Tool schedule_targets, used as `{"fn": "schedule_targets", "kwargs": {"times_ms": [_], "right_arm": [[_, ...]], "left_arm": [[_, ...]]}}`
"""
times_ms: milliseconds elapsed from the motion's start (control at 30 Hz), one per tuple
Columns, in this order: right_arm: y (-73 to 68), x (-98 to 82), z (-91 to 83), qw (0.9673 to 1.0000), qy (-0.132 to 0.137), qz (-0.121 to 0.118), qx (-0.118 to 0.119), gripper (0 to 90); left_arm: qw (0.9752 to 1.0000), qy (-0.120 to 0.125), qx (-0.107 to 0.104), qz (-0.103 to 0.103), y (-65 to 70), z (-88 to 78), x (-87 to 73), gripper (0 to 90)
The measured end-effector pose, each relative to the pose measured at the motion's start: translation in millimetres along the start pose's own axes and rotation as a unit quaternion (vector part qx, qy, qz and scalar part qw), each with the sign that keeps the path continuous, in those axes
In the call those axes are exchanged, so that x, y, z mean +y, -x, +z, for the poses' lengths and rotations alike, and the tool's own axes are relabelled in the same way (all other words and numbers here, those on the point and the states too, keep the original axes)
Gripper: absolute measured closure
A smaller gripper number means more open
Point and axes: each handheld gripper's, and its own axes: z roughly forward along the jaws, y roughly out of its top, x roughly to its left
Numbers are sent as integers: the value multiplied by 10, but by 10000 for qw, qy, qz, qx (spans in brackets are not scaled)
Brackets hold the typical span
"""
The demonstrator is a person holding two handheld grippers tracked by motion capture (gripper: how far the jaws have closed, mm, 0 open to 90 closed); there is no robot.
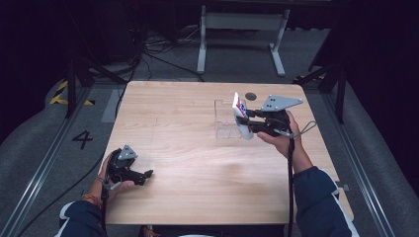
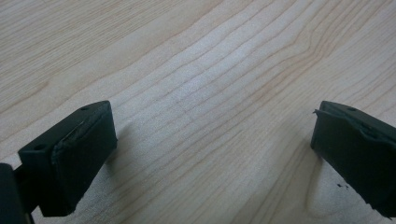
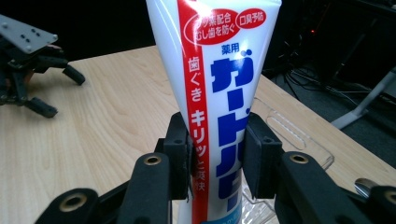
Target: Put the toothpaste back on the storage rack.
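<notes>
The right gripper (image 1: 245,120) has its jaws pinching a toothpaste tube (image 3: 219,93) around the middle, holding it upright just above the clear tray (image 1: 225,121) toward the far right of the worktop (image 1: 197,168). The pick-up looks done; the tube isn't lying in the tray yet, if that's where it goes. The left gripper (image 1: 143,175), well away from the tray, rests with jaws spread, holding nothing.

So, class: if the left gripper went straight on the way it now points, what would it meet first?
Probably the bare wooden table. The left gripper is open, and between and beyond its jaws lies just wood grain; how steeply it tilts downward is hard to judge.
</notes>
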Motion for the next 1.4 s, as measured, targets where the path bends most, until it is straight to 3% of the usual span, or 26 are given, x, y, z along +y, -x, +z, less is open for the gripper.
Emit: {"fn": "schedule_targets", "kwargs": {"times_ms": [600, 1400], "right_arm": [[111, 198, 174, 9997, 116, -30, -222, 674], [396, 142, 481, 9982, 112, 241, -536, 675]], "left_arm": [[10000, -3, 21, -10, 6, -3, -3, 7], [10000, -21, 5, -30, 8, -6, -4, 7]]}}
